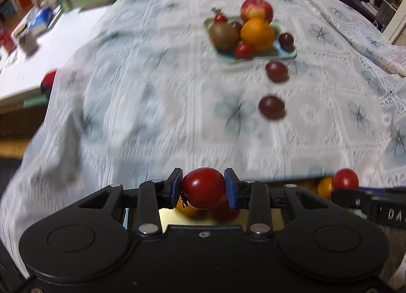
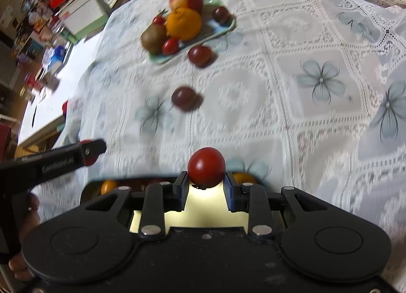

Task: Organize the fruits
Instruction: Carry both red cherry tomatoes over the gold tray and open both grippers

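Counting outward from the pale green tray (image 1: 289, 54) as landmark: on it sit one kiwi (image 1: 224, 35), one orange (image 1: 257, 34), one apple (image 1: 256, 10) behind the orange, two small red tomatoes (image 1: 244, 50) and at least one dark plum-coloured fruit (image 1: 286, 40) at its right rim. Two more dark fruits lie loose on the lace tablecloth (image 1: 152, 90), one just in front of the tray (image 1: 276, 71), the other nearer the cameras (image 1: 272, 107). Left of the tray the cloth drops off at the table edge toward a cluttered white surface; between the tray and the grippers the cloth is bare apart from those two fruits. The left gripper (image 1: 203, 189) is clamped on one red tomato (image 1: 203, 187), well in front of the tray. The right gripper (image 2: 206, 181) likewise pinches a red tomato (image 2: 206, 167) at its fingertips.
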`<state>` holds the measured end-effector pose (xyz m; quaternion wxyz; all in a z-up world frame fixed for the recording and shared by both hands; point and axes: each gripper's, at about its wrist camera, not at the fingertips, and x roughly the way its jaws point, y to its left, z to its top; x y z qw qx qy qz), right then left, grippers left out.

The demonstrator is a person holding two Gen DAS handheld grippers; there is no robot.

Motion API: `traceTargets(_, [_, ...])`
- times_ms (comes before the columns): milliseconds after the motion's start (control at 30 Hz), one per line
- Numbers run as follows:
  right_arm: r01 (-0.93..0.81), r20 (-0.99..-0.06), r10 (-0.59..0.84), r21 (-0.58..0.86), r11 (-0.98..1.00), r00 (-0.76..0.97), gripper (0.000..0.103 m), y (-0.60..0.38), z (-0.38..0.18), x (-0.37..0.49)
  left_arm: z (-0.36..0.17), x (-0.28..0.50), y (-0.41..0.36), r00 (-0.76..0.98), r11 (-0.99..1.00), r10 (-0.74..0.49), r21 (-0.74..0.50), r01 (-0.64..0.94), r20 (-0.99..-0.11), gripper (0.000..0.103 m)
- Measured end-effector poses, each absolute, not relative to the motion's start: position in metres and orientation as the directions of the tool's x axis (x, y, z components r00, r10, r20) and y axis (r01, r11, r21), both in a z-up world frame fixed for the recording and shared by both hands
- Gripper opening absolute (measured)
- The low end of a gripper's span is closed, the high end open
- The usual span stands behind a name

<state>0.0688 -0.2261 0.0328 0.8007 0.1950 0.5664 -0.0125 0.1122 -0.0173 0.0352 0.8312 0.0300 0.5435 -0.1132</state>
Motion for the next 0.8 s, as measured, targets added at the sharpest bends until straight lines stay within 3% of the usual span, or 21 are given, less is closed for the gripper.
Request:
traceTargets(433, [0.119,-0.936,0.232,0.271,0.955,0.266,0.03,-0.18,0.015,0.041,0.004,0.064,0.021,0.384,0.99,-0.119,-0.077,0.121,-0.916,0.044])
traceTargets(800, [0.129,-0.941,0.216,0.256,0.958,0.26,0.033,-0.178,0.006,0.043,0.004,0.058,0.018,0.396,0.991,-0.106,-0.065,0.114,-0.912,0.045])
